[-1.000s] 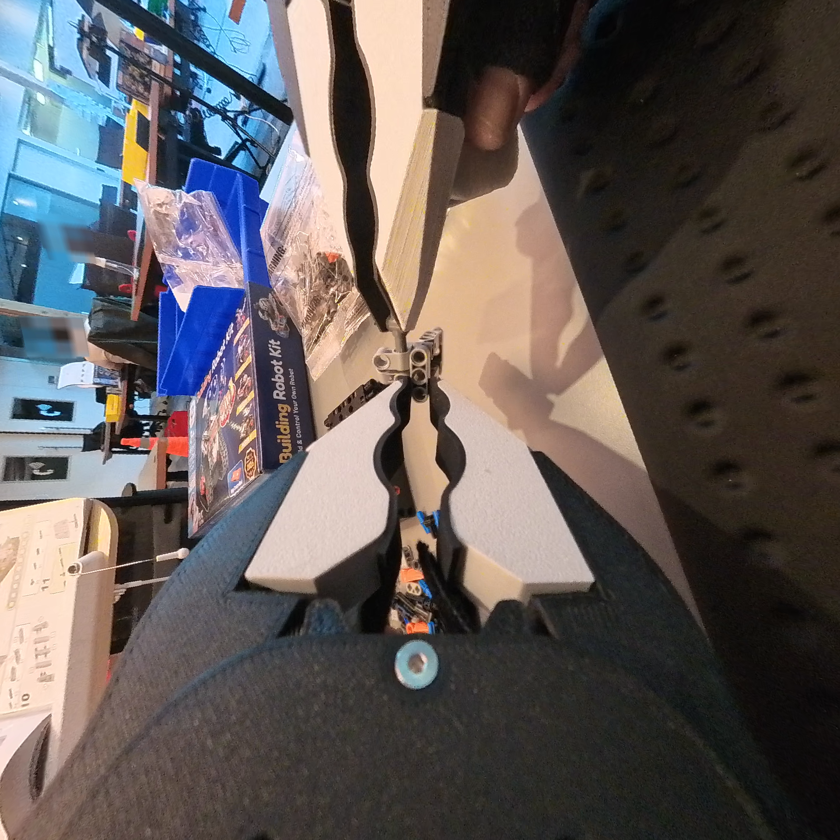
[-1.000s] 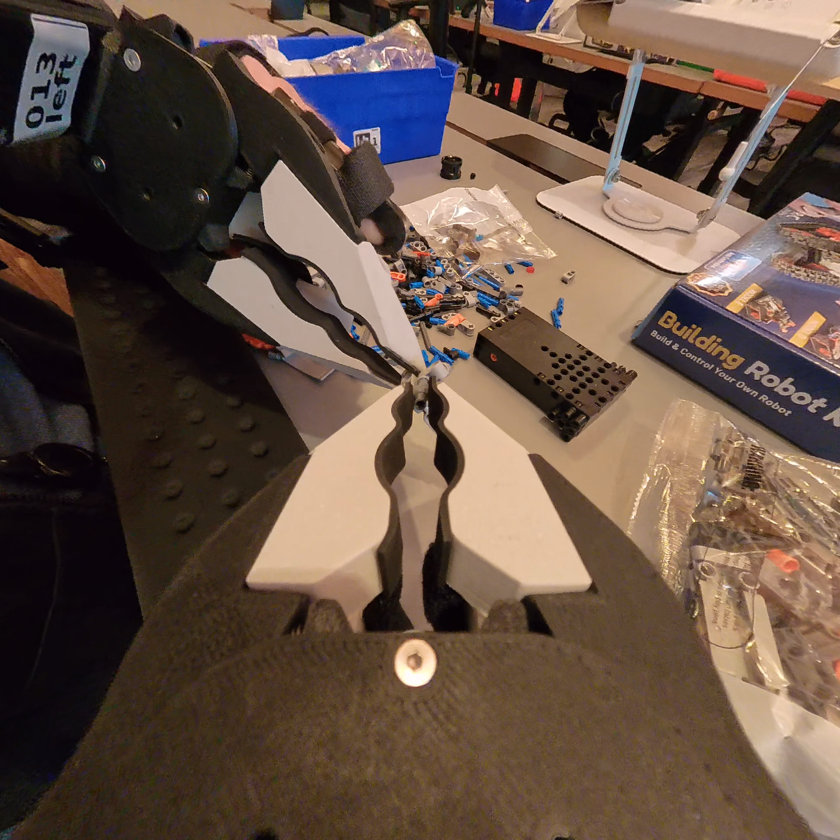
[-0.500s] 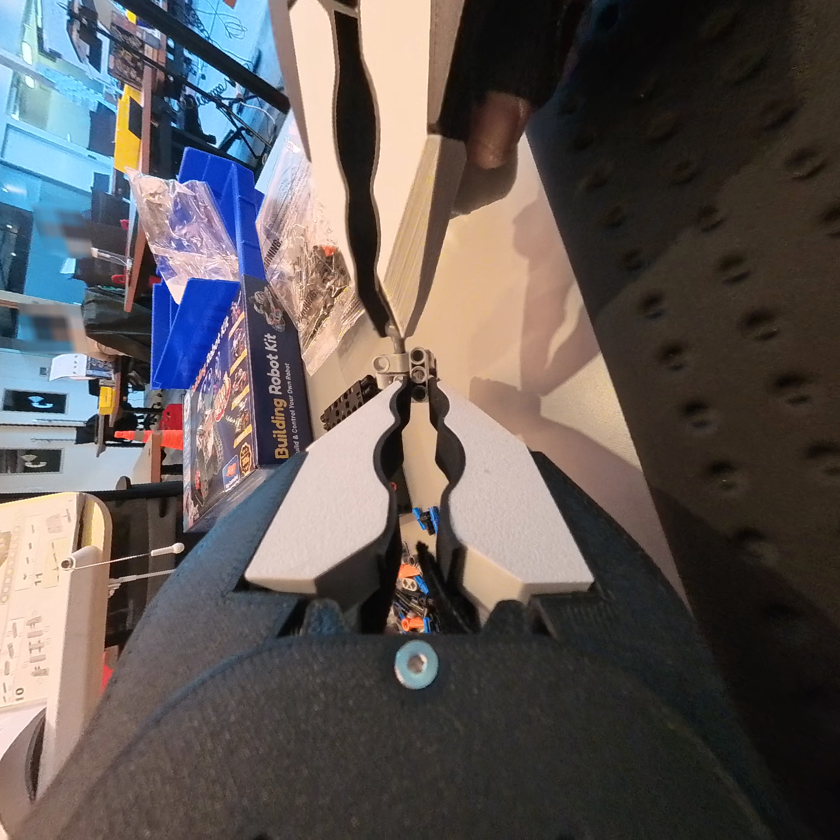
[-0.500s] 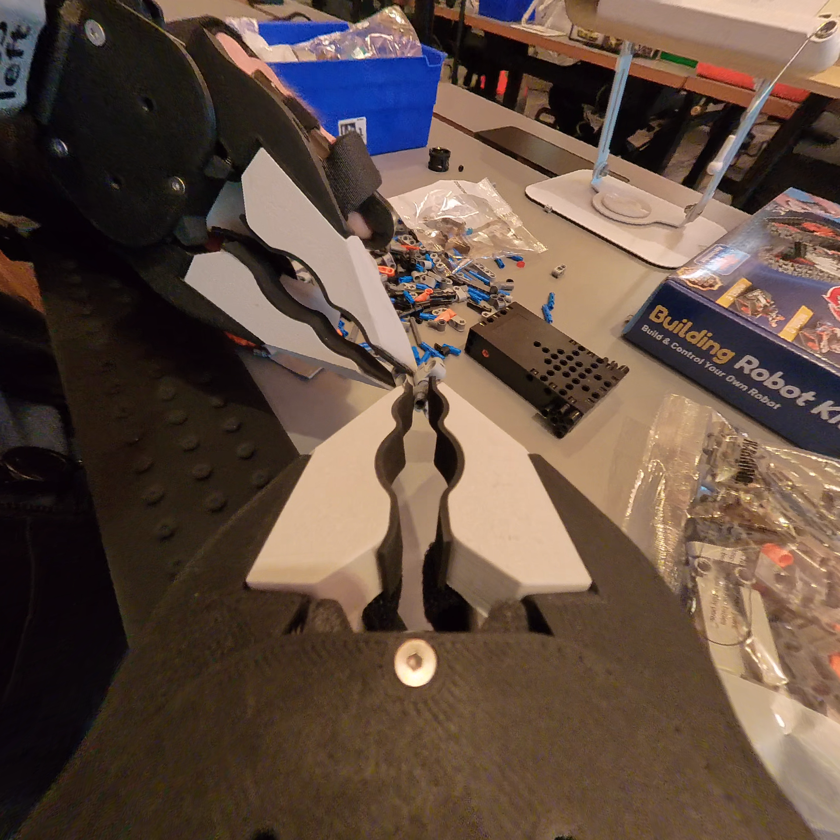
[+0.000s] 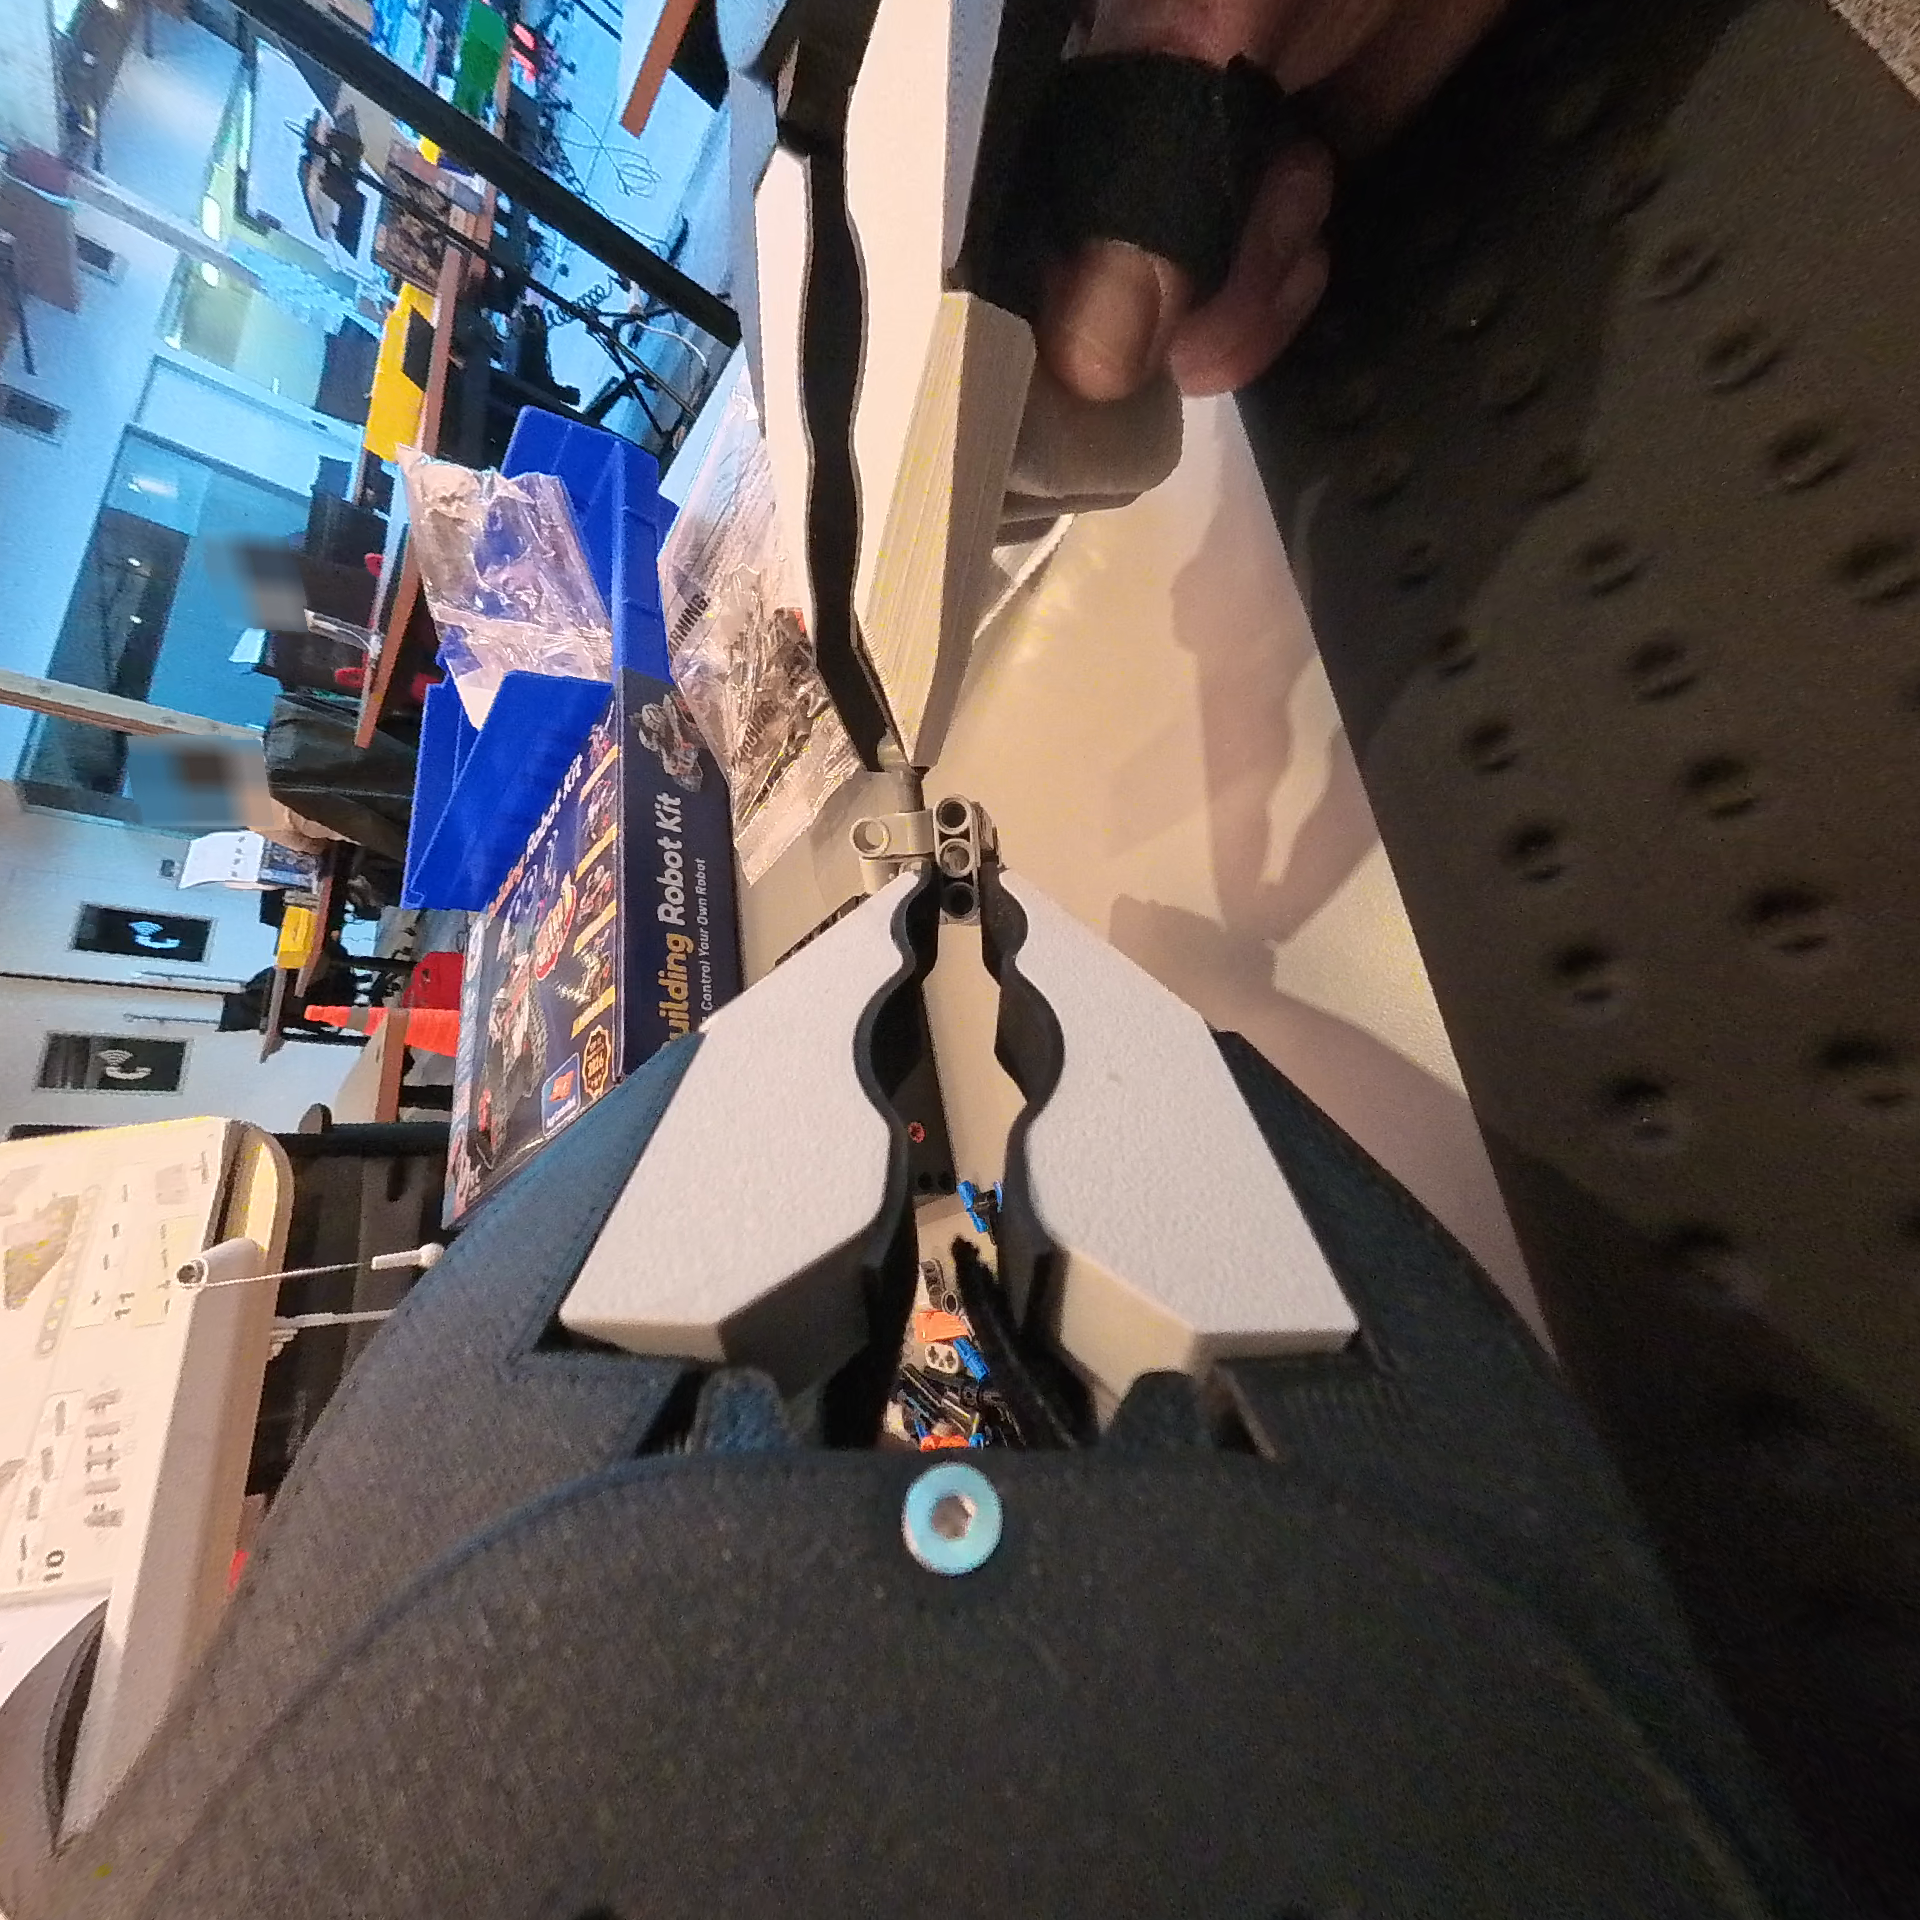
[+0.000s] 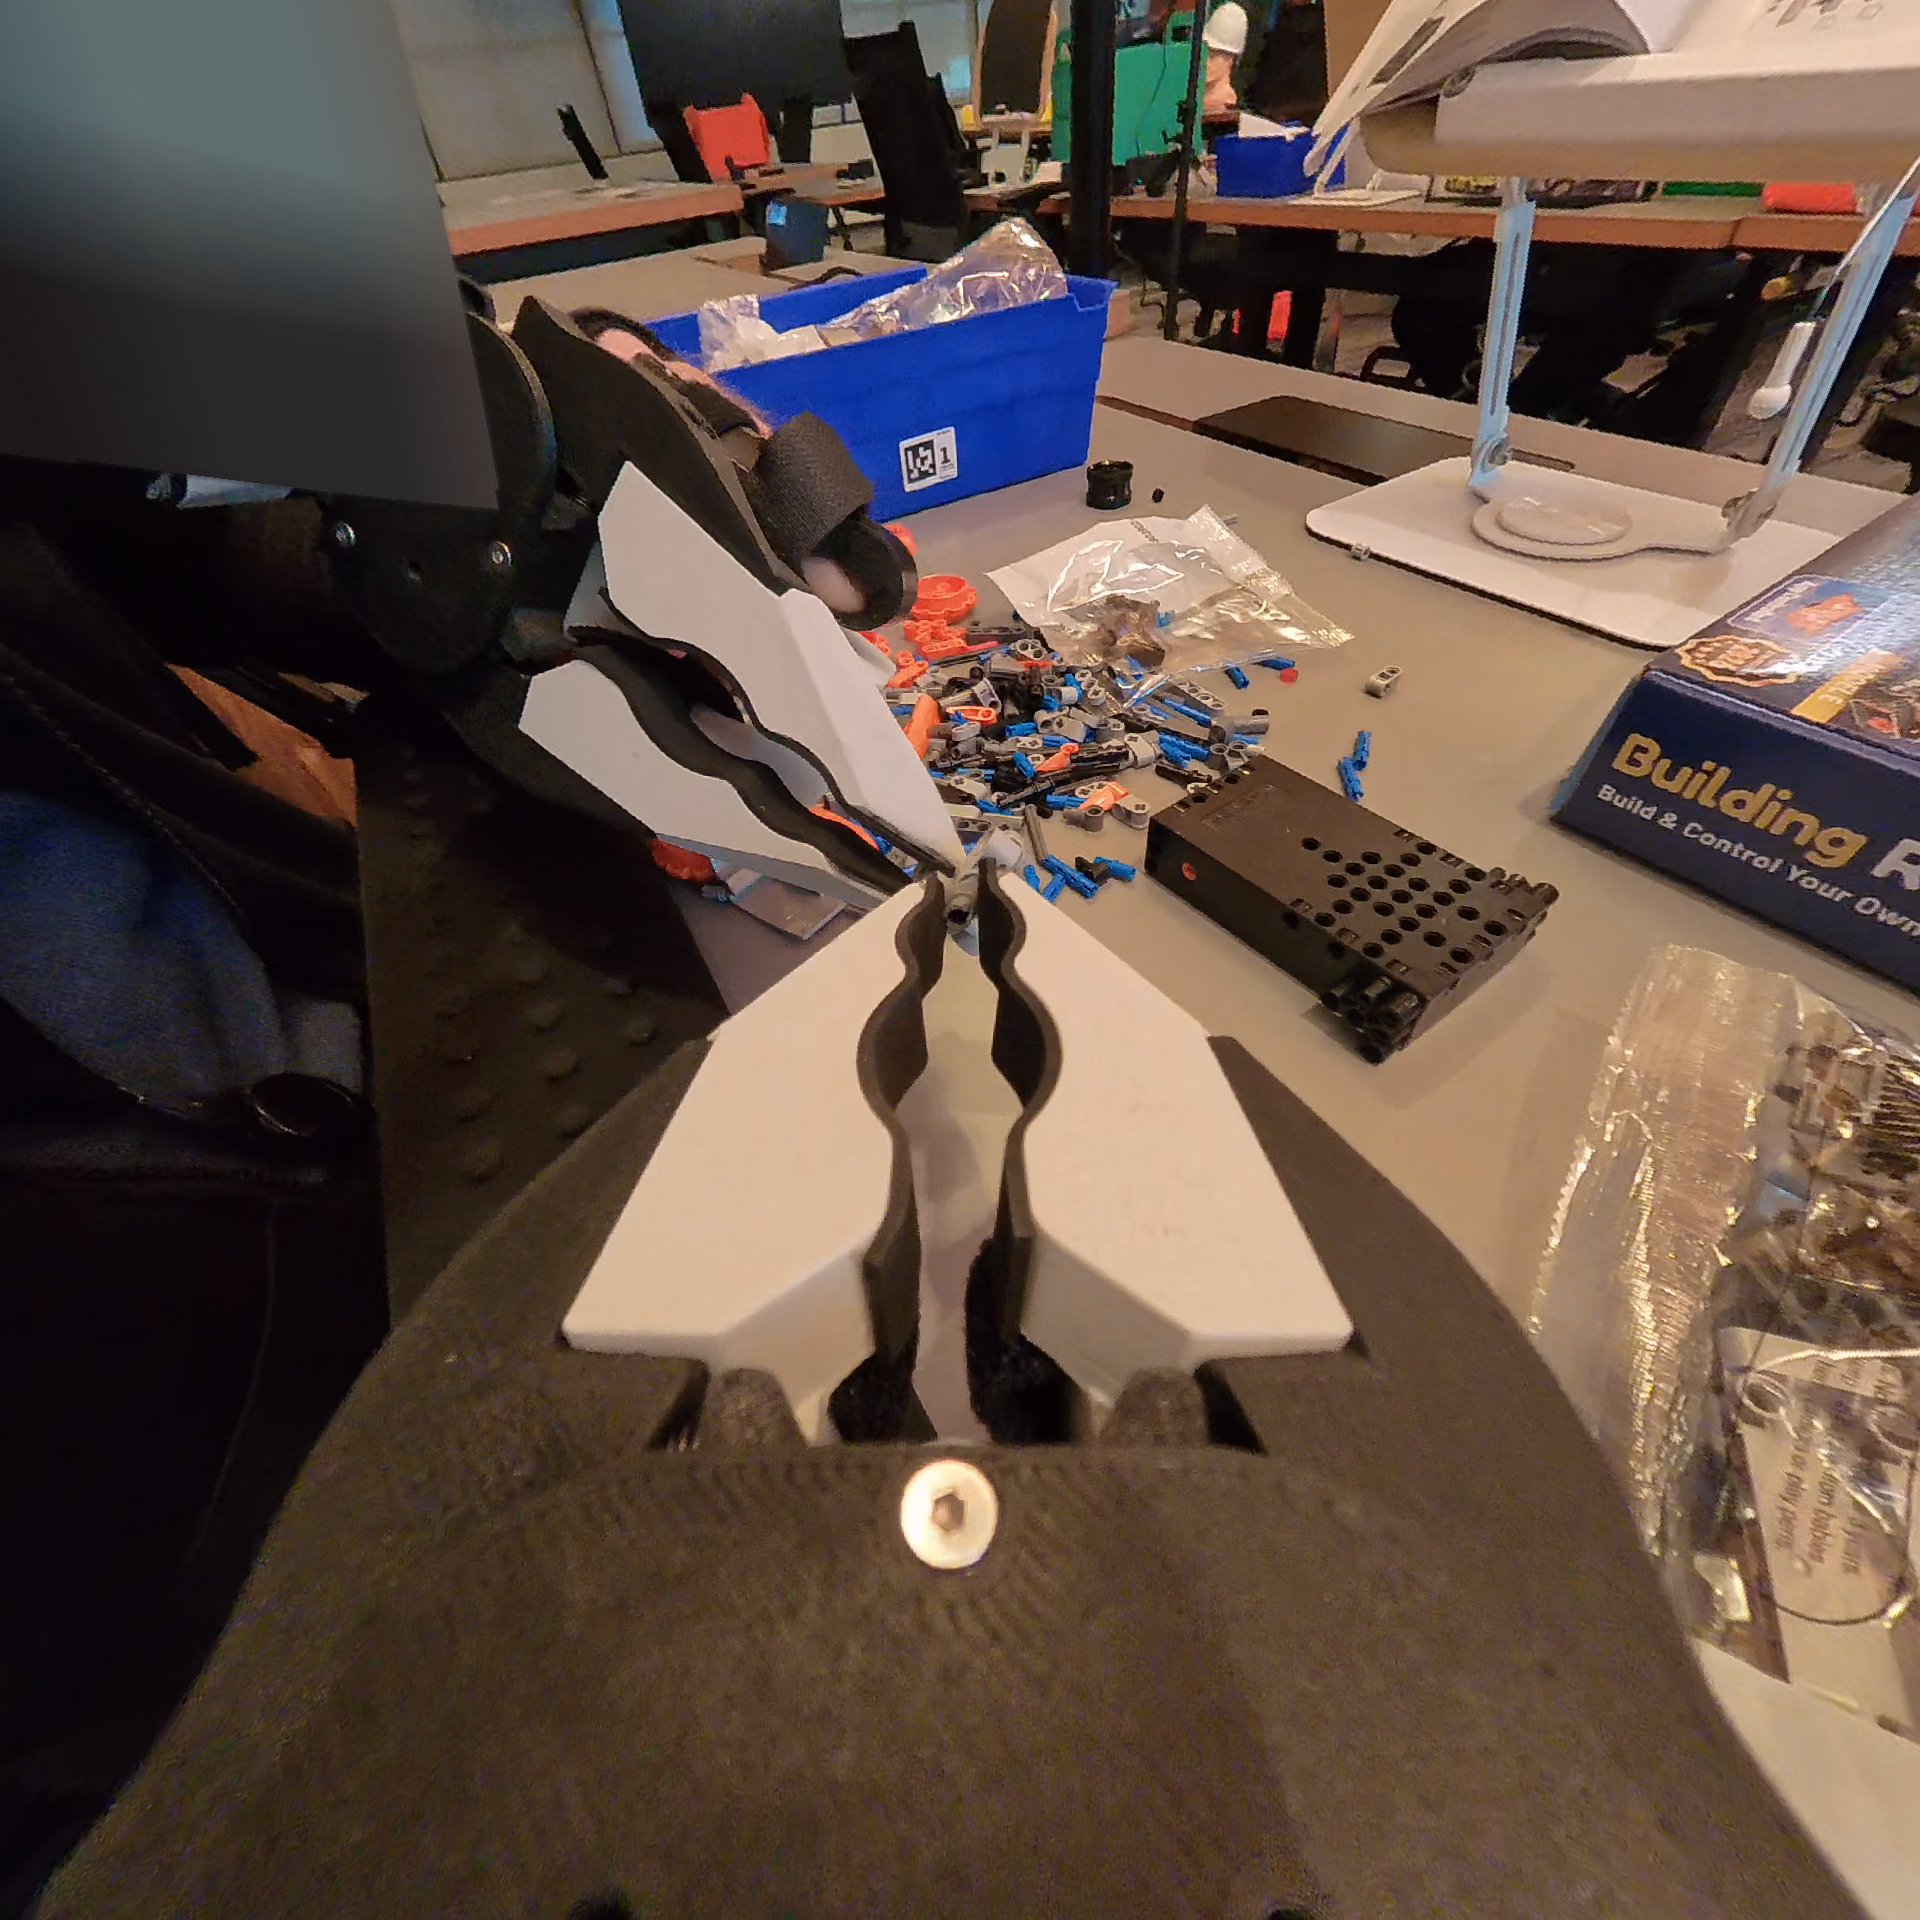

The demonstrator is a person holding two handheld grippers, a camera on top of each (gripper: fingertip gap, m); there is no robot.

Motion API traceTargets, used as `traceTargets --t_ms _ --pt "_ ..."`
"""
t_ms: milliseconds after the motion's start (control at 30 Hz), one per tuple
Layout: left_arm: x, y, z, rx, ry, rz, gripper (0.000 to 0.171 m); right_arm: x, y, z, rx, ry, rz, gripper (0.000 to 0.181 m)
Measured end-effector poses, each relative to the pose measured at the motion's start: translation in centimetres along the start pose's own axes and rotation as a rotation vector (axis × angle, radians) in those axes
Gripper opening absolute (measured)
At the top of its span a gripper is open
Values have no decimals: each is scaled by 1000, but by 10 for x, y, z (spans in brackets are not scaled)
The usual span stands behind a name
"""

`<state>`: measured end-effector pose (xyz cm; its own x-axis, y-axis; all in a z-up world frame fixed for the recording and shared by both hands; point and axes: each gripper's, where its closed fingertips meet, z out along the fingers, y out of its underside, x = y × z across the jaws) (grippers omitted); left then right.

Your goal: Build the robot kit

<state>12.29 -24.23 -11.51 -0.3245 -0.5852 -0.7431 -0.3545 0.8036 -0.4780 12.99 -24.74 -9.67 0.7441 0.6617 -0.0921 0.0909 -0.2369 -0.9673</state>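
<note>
While both grippers are held tip to tip above the counter (image 6: pixel 1351 1091), a small grey connector piece (image 5: pixel 940 836) is pinched at its lower end by the fingers of the left gripper (image 5: pixel 956 894), its long axis running straight out along them. At right angles to it, a thin grey pin (image 5: pixel 902 781) at its far end is clamped by the fingers of the right gripper (image 6: pixel 964 902), which are pressed nearly together. Just beyond lie a pile of loose parts (image 6: pixel 1060 717), a black perforated block (image 6: pixel 1340 894), a blue bin (image 6: pixel 935 395) and a printed kit box (image 6: pixel 1766 769).
</note>
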Motion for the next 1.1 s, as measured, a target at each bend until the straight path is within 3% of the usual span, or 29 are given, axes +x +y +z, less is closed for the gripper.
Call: traceTargets --t_ms 1100 --pt "-3 -13 -17 116 -56 13 4 -13 -13 -1 68 -260 103 4"
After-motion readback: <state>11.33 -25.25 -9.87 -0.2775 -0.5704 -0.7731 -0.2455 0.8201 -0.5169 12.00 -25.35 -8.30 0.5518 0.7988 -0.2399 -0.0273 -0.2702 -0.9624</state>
